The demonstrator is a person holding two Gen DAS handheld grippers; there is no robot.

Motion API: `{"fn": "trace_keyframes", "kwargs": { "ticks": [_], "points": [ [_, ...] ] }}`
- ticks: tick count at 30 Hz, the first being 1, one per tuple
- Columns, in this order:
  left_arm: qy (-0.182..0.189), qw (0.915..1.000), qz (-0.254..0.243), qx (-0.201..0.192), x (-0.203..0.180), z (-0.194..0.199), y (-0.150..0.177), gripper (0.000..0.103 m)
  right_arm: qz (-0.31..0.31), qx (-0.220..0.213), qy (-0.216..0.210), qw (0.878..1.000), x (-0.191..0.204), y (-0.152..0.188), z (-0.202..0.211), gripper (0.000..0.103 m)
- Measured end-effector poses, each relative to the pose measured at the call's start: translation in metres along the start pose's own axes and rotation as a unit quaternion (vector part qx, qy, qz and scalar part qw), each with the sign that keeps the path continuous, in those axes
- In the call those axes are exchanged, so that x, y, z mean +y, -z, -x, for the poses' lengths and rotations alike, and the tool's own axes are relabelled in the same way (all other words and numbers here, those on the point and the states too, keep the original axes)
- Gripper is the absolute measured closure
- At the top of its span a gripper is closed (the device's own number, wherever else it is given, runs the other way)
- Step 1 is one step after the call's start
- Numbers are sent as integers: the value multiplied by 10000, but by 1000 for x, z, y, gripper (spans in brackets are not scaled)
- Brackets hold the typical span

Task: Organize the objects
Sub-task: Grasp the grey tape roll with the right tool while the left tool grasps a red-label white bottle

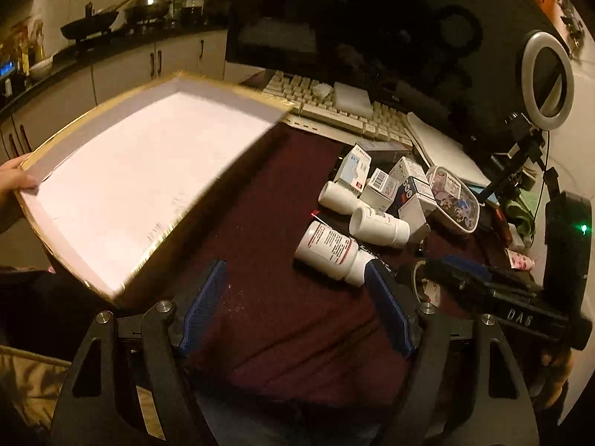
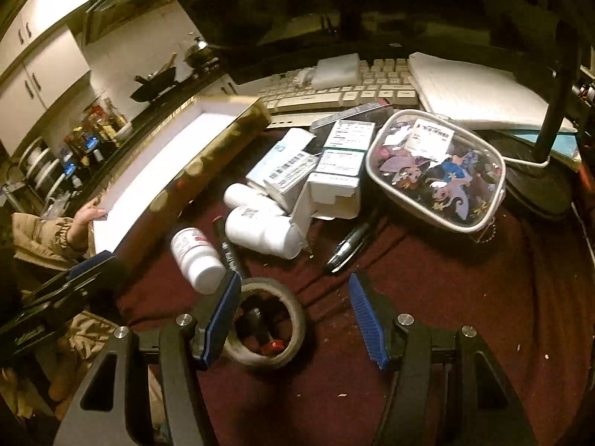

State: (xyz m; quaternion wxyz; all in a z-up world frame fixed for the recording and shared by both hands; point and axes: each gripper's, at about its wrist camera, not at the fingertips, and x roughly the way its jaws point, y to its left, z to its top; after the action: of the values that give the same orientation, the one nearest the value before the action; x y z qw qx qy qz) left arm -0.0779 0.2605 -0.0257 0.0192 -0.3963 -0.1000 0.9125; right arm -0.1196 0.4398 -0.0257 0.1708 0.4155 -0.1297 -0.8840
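- A bare hand point(image 2: 87, 215) grips the far end of a shallow white-lined box point(image 1: 122, 186), raised at a tilt over the left edge of the red-covered table point(image 1: 290, 334); the gilt rim looks smeared, and a slip of that one-handed hold could drop the box onto the pile
- Left gripper point(image 1: 297, 312) hangs with its blue pads wide apart and nothing between them, just short of a labelled white bottle point(image 1: 331, 251) lying on its side; a pad's nudge could send the round bottle rolling toward the table's near edge
- Right gripper point(image 2: 293, 319) also stands spread and empty, its left pad over the rim of a tape roll point(image 2: 266, 321) with a small dark object with a red tip lying inside it; closing here risks snagging the roll instead of a chosen item
- Two more white bottles point(image 2: 260, 219) lie against a leaning heap of small cartons point(image 2: 323, 171) toward the table's far side; pulling one bottle out could bring the cartons sliding down
- A pen point(image 2: 349, 245) lies between the heap and the right gripper; a careless sweep could flick it away
- A clear pouch point(image 2: 438, 171) printed with cartoon figures sits near the right edge, beside a keyboard point(image 2: 357, 89); its soft skin may slide out of a shallow pinch
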Motion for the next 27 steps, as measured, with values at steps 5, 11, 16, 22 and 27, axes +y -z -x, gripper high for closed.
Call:
{"fn": "trace_keyframes", "kwargs": {
  "ticks": [5, 11, 16, 22, 27],
  "points": [
    [-10, 9992, 265, 311, -38, -27, -4, 25, 13, 115, -96, 9999, -7, 2, -4, 42],
    [144, 9973, 362, 625, -93, -47, 4, 25, -36, 264, -142, 9995, -9, 8, -12, 55],
    [134, 9959, 485, 754, -150, -85, -15, 25, 13, 274, -122, 9995, -5, 10, -13, 86],
    [296, 9945, 635, 774, -182, -102, -6, 25, -274, -34, 120, 9995, -23, 4, -5, 93],
    [321, 9922, 837, 867, -225, -140, -6, 25, -401, -88, 141, 9991, -28, 3, -8, 93]
  ]
}}
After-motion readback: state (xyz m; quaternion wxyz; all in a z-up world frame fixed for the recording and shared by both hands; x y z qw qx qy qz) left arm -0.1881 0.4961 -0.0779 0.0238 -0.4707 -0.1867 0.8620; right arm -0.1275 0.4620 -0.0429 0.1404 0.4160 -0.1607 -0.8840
